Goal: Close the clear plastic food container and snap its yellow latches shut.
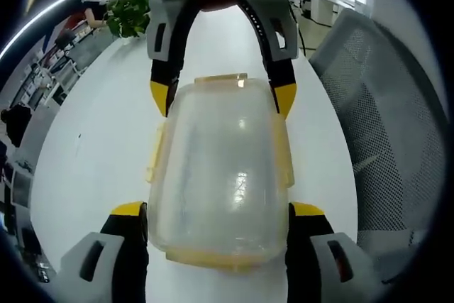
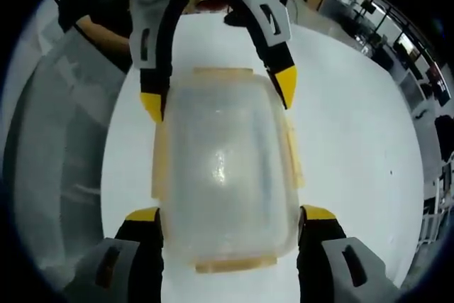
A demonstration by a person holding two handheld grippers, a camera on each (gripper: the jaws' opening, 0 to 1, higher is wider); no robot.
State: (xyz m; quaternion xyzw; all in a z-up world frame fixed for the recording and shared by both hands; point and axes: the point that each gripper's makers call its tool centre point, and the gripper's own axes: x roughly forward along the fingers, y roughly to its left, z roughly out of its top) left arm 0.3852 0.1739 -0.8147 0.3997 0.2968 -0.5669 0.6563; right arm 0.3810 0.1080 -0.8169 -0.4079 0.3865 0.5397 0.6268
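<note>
The clear plastic food container sits on the white table with its lid down over the body. The left claw stands spread, one yellow-tipped jaw at each side of the container's near end; whether the tips touch the plastic I cannot tell. The right claw is spread the same way around the opposite end, and in each view the other claw reaches in from the far side, its tips flanking the far corners.

The yellow latches run along the container's sides between the two claws, with another at each end; the side ones look splayed outward, so I judge them not yet snapped.

The risks from here, as I judge them:
- A jaw tip pushing a latch off-centre may skate across the smooth lid and miss the snap
- Pressing one side first could tip the light container or slide it over the slick table
- If the lid is seated crooked, a latch may fold without catching
- A mesh chair stands beside the table edge, near the claws, should the container shoot sideways
</note>
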